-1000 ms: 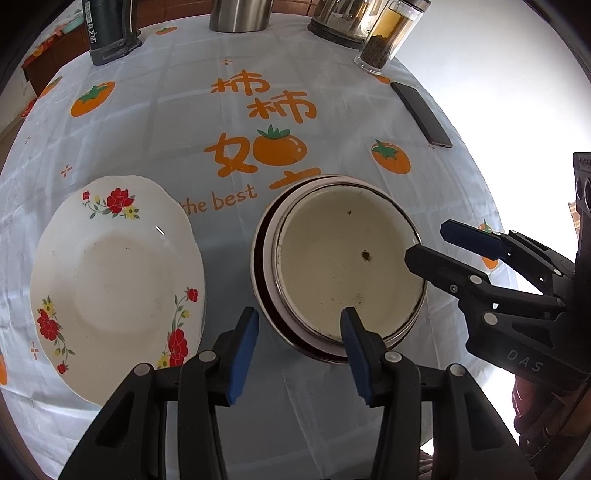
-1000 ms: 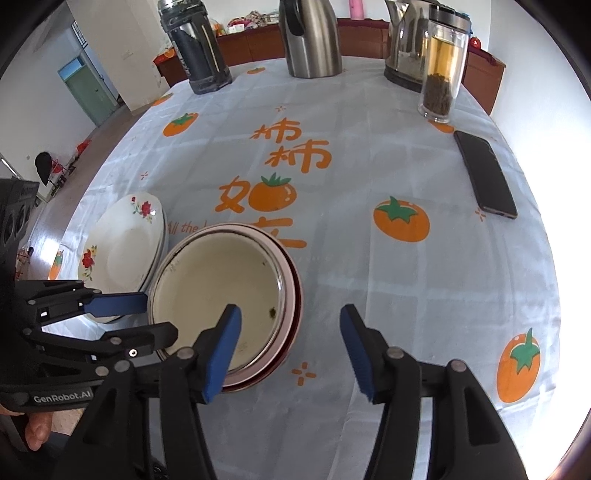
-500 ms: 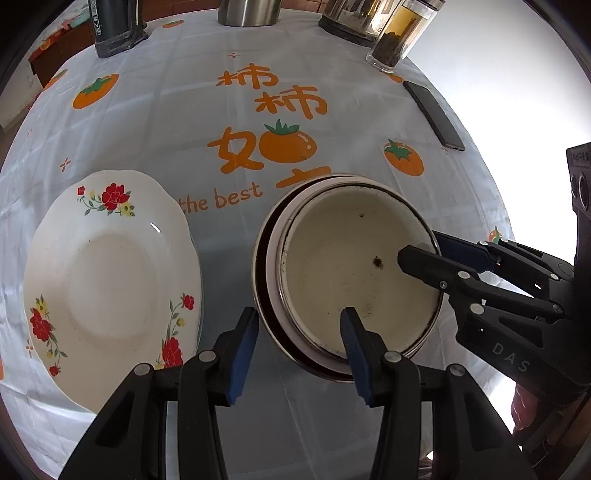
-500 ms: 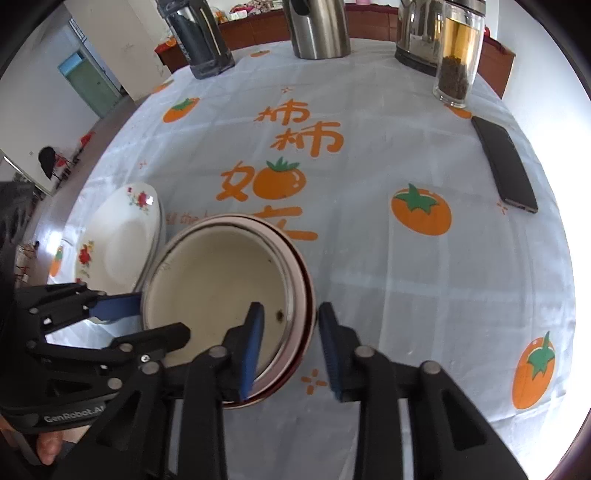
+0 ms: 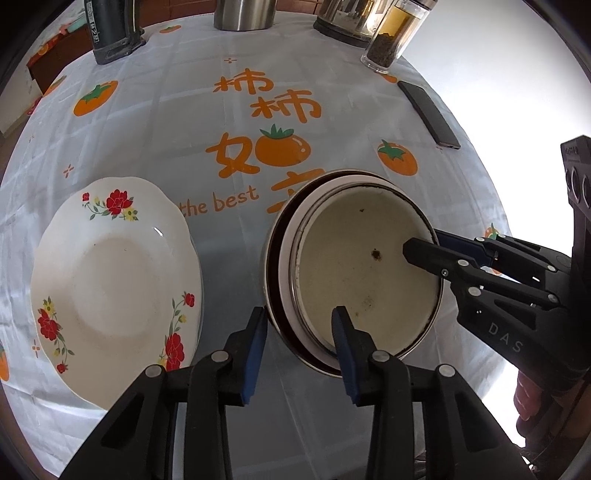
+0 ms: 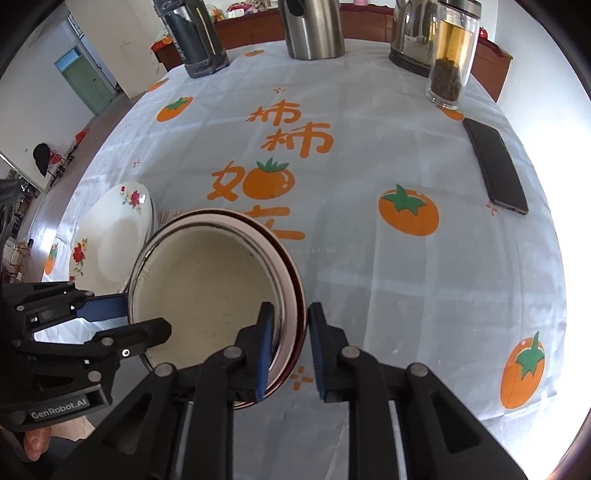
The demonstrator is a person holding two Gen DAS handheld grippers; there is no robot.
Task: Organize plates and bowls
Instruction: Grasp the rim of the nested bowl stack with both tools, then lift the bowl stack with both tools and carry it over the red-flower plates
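Note:
A cream enamel bowl nested in a pink and a dark red bowl forms a stack (image 5: 362, 280) (image 6: 207, 280) near the table's front edge. My left gripper (image 5: 299, 332) (image 6: 136, 317) straddles the stack's near-left rim, one finger inside and one outside. Its jaws are closing, and a sliver of space still shows beside the rim. My right gripper (image 6: 290, 332) (image 5: 424, 243) straddles the opposite rim. Its jaws are still closing, and its blue pads sit tight against the rim. A white plate with red flowers (image 5: 114, 280) (image 6: 118, 236) lies flat just left of the stack.
A black phone (image 6: 495, 170) lies at the right edge of the persimmon tablecloth. A glass jar of tea (image 6: 448, 62), a steel kettle (image 6: 314, 29), another kettle and a dark flask (image 6: 195, 40) line the far side. A hand (image 5: 528, 398) holds the right gripper.
The right gripper's jaws came together from wide apart onto the stack's rim. The left gripper's jaws narrowed a little around the near rim. Bowls and plate stayed in place.

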